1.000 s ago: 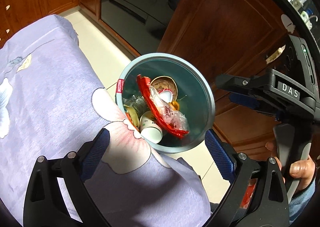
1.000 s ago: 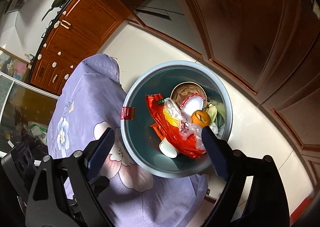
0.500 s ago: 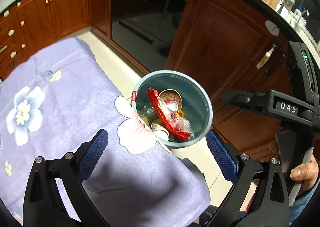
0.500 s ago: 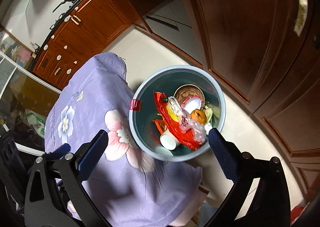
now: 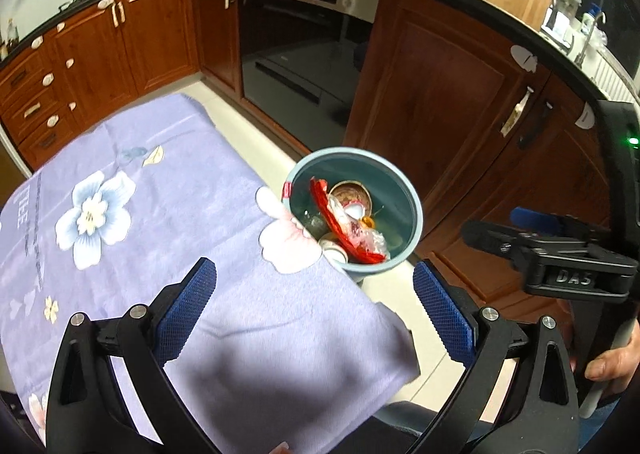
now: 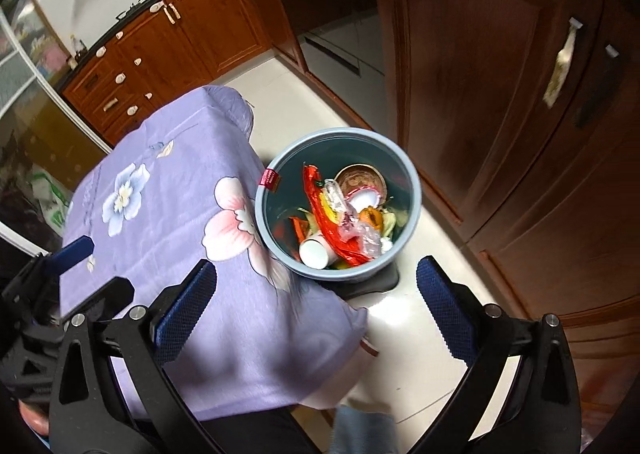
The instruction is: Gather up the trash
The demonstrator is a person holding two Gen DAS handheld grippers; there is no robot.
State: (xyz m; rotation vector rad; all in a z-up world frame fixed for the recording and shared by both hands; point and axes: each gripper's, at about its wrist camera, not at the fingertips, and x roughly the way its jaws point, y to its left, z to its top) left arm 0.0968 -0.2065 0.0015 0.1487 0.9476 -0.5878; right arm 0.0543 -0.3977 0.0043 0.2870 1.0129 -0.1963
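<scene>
I am holding both grippers high above the table (image 5: 168,190), looking down at a blue-grey bin (image 6: 404,250) that is standing on the pale floor (image 6: 280,94) just beside the table's edge. The left gripper (image 5: 314,298) is hanging with its jaws spread wide and nothing between the blue pads (image 5: 186,310), and the right gripper (image 6: 316,300) is doing the same, wide and empty. The bin is sitting between the lilac flowered cloth (image 6: 168,214) and the dark wooden cabinets (image 6: 500,94), and it is carrying the trash: a red wrapper (image 6: 324,214) lying across the heap, a white paper cup (image 6: 314,252) on its side near the rim, a brown bowl (image 6: 360,182) toward the far wall, an orange peel (image 6: 370,216) and crumpled clear plastic (image 6: 366,238). A small red label (image 6: 269,179) is showing on the rim nearest the cloth. In the left view the right gripper's black body (image 5: 572,258) is reaching in from the side, with my right hand (image 5: 612,362) wrapping its handle.
</scene>
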